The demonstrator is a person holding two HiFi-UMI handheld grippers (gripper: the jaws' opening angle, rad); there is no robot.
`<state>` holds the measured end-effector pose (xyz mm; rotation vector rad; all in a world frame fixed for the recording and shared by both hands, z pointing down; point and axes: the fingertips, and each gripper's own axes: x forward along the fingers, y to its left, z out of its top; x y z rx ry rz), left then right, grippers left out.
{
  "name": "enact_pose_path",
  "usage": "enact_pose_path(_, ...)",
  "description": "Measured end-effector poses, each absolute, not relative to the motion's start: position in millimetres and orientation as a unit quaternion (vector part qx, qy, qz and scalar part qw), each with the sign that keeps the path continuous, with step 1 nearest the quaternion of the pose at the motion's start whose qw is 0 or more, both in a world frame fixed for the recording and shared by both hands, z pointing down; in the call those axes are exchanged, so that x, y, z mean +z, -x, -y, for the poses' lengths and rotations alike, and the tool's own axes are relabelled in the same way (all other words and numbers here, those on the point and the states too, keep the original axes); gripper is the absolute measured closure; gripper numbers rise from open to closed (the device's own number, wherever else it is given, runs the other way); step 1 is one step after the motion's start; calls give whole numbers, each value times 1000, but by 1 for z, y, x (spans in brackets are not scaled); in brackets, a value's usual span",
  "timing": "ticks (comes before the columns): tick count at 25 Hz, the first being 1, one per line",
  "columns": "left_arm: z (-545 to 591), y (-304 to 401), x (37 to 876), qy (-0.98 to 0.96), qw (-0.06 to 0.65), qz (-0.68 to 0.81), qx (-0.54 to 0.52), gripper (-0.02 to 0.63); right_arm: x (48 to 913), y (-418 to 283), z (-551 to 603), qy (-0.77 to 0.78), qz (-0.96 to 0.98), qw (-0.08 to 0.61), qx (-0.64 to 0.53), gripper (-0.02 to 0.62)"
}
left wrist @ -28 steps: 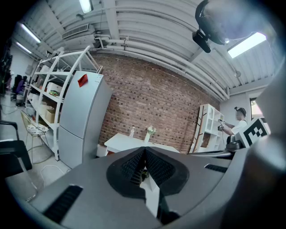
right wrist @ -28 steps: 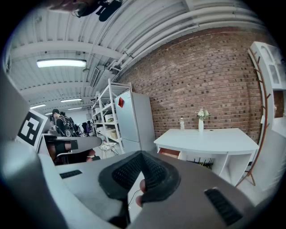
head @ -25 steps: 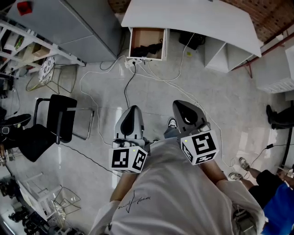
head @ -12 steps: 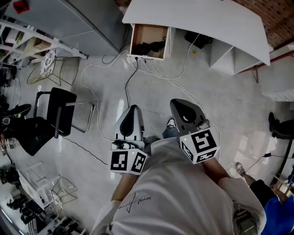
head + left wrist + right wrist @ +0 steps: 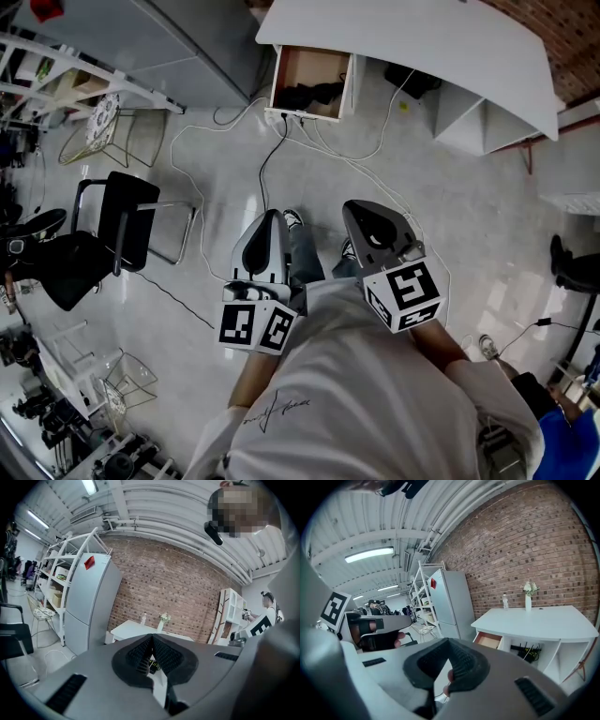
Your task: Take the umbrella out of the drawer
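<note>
A: What is the biggest thing ahead?

B: A white table [image 5: 403, 37] against the brick wall [image 5: 562, 28], with a grey fridge [image 5: 178, 37] to its left.

A: And the drawer?

B: The drawer [image 5: 314, 64] under the table's left end stands pulled open. The dark umbrella [image 5: 309, 95] lies inside it.

A: The tools?

B: The left gripper [image 5: 270, 221] and right gripper [image 5: 362, 210] hover side by side over the floor [image 5: 450, 206], well apart from the drawer. Both are clenched, jaws together, with nothing between them.
</note>
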<state>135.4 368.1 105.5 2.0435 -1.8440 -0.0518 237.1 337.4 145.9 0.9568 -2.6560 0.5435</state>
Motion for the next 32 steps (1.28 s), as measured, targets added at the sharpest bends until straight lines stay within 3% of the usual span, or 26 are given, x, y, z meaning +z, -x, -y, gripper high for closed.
enact_pose_path(32,-193,9,120,-787,223,576,-4,589,156,-85,-189,-382,885,172,204,580)
